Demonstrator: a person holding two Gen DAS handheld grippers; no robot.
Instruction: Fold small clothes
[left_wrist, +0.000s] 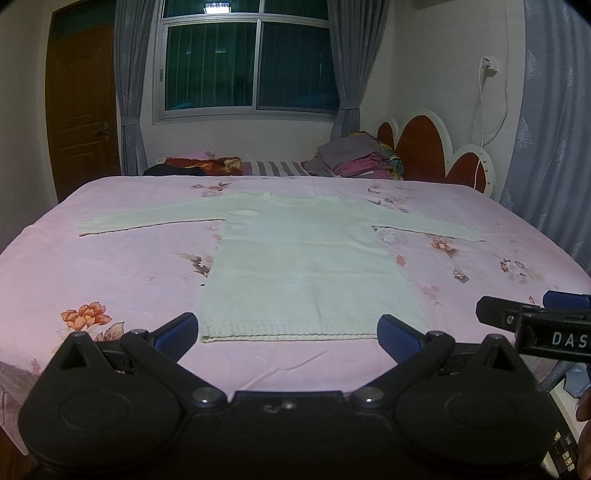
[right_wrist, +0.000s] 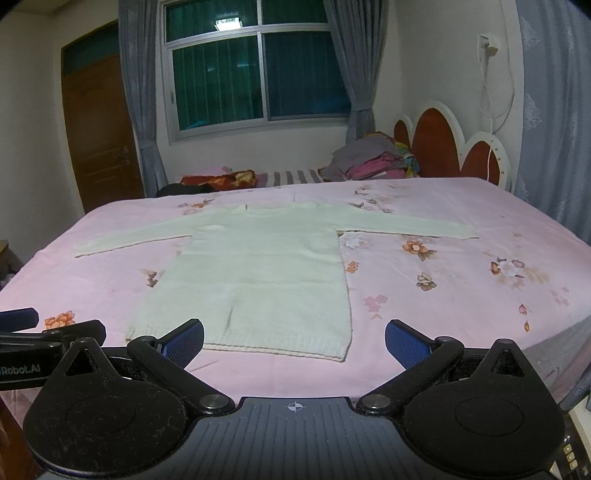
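Sweater (left_wrist: 306, 266), pale cream and long-sleeved, lies flat on the pink flowered bed (left_wrist: 110, 266) straight ahead of both tongs, sleeves spread out to either side and its ribbed hem nearest them. Left tongs (left_wrist: 288, 332) hang just short of that hem with blue pads wide apart and nothing between them. Right tongs (right_wrist: 295, 339) hover beside them, likewise spread and empty, near the hem's right corner.

Sweater (left_wrist: 295, 258) flat mid-bed (left_wrist: 110, 266), hem at near edge; clothes pile (left_wrist: 354, 157) at far edge by headboard (left_wrist: 424, 147).
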